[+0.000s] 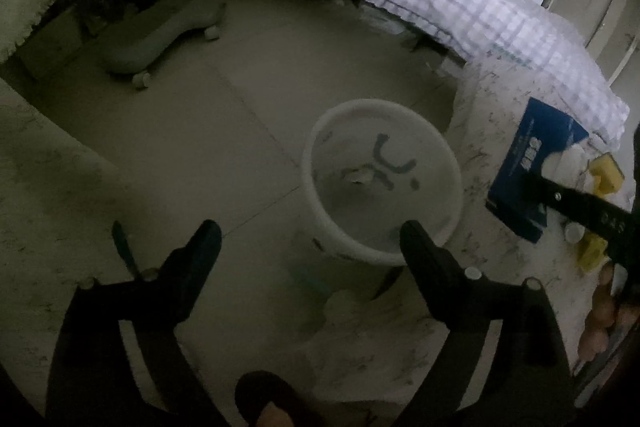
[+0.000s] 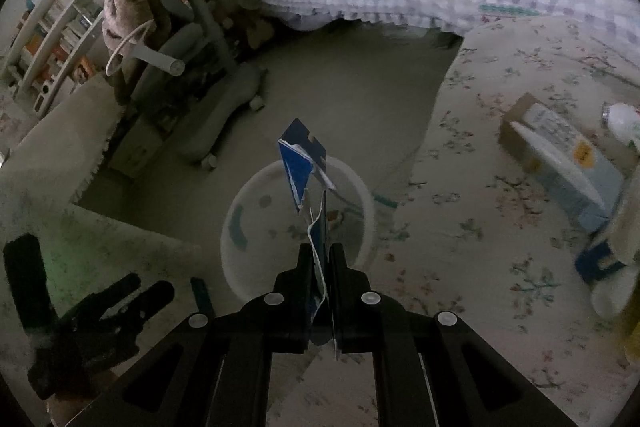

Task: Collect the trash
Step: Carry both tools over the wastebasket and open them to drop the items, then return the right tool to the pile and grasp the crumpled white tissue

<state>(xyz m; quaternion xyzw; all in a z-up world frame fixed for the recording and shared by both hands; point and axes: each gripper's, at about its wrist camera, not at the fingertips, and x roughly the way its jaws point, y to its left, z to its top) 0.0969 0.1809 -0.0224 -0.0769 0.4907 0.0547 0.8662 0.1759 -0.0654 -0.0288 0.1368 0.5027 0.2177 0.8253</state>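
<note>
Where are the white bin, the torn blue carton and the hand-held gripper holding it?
white bin (image 2: 234, 247): right wrist view, left rim.
torn blue carton (image 2: 298, 167): right wrist view, blue upper panel.
right hand-held gripper (image 2: 320, 255): right wrist view, between fingertips.

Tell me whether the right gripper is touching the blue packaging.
Touching. The right wrist view shows the right gripper shut on the blue packaging, pinched between both fingers.

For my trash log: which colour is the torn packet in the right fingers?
Blue and white packet, clearest in the right wrist view.
</note>
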